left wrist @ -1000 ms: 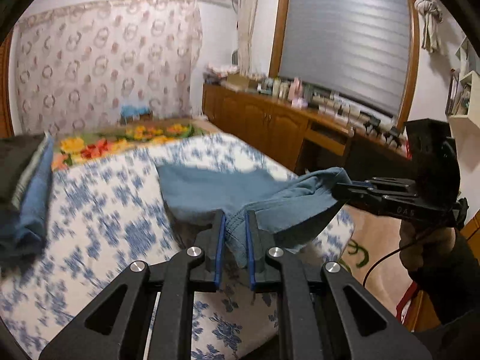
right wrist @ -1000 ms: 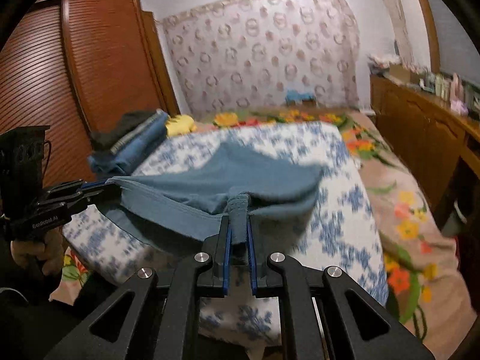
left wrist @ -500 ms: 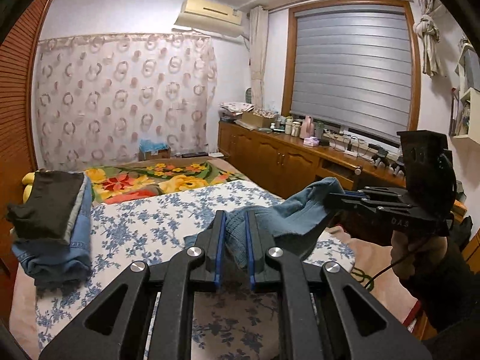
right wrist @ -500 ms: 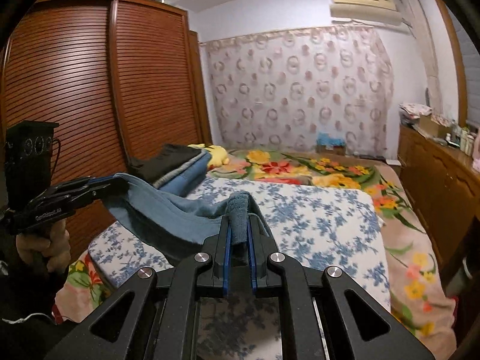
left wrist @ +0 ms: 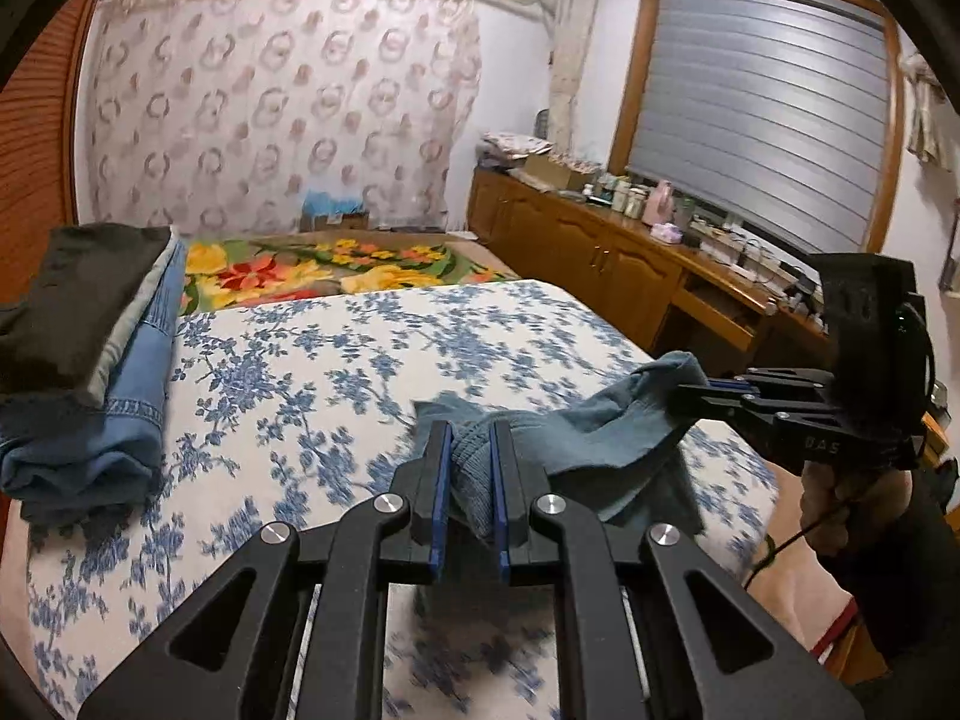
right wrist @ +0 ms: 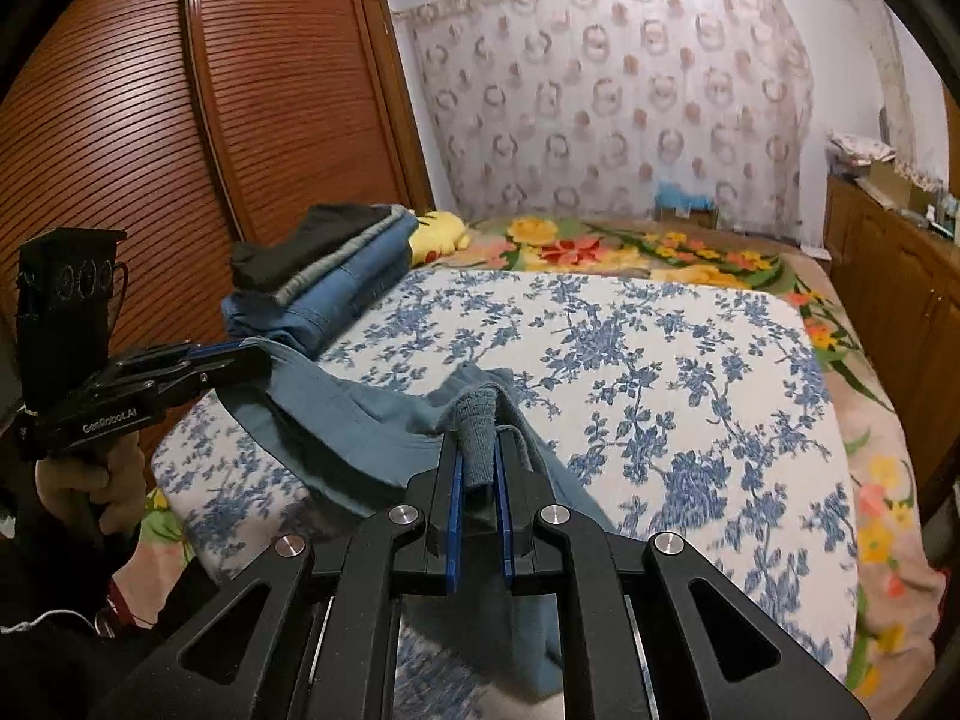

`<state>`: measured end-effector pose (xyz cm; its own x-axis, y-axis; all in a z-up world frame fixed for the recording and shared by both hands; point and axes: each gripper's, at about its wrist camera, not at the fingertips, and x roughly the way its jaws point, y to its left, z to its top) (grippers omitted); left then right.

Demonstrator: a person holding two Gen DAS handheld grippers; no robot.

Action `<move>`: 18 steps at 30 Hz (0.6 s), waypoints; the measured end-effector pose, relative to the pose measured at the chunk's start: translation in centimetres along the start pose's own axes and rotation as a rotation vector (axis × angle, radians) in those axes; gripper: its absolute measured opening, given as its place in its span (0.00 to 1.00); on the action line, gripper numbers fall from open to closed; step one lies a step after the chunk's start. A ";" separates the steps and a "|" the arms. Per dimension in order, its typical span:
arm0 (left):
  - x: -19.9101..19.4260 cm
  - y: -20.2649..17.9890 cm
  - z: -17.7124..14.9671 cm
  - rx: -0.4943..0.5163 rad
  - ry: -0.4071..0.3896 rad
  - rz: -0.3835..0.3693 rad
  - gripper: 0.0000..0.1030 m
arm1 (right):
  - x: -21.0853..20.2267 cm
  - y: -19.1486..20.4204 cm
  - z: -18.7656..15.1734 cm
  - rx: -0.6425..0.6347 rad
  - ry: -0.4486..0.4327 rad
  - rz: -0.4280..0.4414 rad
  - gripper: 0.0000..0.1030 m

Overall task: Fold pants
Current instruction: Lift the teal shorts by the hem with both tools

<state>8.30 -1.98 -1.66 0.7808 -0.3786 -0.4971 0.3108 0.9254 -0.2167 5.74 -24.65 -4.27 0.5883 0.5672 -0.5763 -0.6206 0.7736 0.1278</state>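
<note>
Grey-blue pants (left wrist: 606,438) hang between both grippers over the near edge of the bed (left wrist: 372,360). My left gripper (left wrist: 470,438) is shut on a bunched ribbed band of the pants. My right gripper (right wrist: 478,450) is shut on another bunched ribbed part of the pants (right wrist: 360,420). In the left wrist view the right gripper (left wrist: 696,387) shows at the right, clamping the cloth's far corner. In the right wrist view the left gripper (right wrist: 252,360) shows at the left, held by a hand, pinching the other end. The cloth sags between them; its lower part is hidden below the fingers.
A stack of folded clothes (left wrist: 78,360), dark on top and denim below, lies at the bed's left side (right wrist: 336,276). A yellow plush toy (right wrist: 438,234) sits behind it. A wooden wardrobe (right wrist: 180,138) stands at the left, a cluttered cabinet (left wrist: 630,252) at the right.
A second ago the pants were spread out over the bed; both grippers have since drawn back toward the near edge, and the cloth now hangs bunched between them.
</note>
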 end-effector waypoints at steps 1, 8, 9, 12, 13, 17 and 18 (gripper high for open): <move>0.6 0.4 0.6 -0.004 0.001 0.005 0.13 | 0.5 -0.1 0.8 -0.008 0.002 -0.002 0.09; 3.7 2.3 8.5 0.046 -0.086 0.055 0.12 | 4.1 -1.6 9.6 -0.104 -0.071 -0.050 0.09; 4.2 2.4 9.9 0.059 -0.102 0.068 0.12 | 4.6 -1.9 11.0 -0.114 -0.088 -0.060 0.09; 4.9 2.7 14.9 0.107 -0.173 0.126 0.12 | 5.9 -3.0 16.6 -0.143 -0.157 -0.103 0.09; 4.9 2.8 16.0 0.116 -0.193 0.139 0.12 | 6.1 -3.3 18.3 -0.147 -0.183 -0.114 0.09; 3.1 2.6 20.5 0.155 -0.284 0.174 0.12 | 5.8 -3.7 24.0 -0.150 -0.286 -0.137 0.09; 2.4 2.4 20.8 0.167 -0.294 0.175 0.13 | 5.6 -3.6 24.9 -0.154 -0.304 -0.143 0.09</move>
<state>22.23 -0.40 14.10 0.9445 -0.2166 -0.2472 0.2239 0.9746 0.0018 24.23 -17.22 12.16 0.7873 0.5328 -0.3104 -0.5786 0.8123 -0.0731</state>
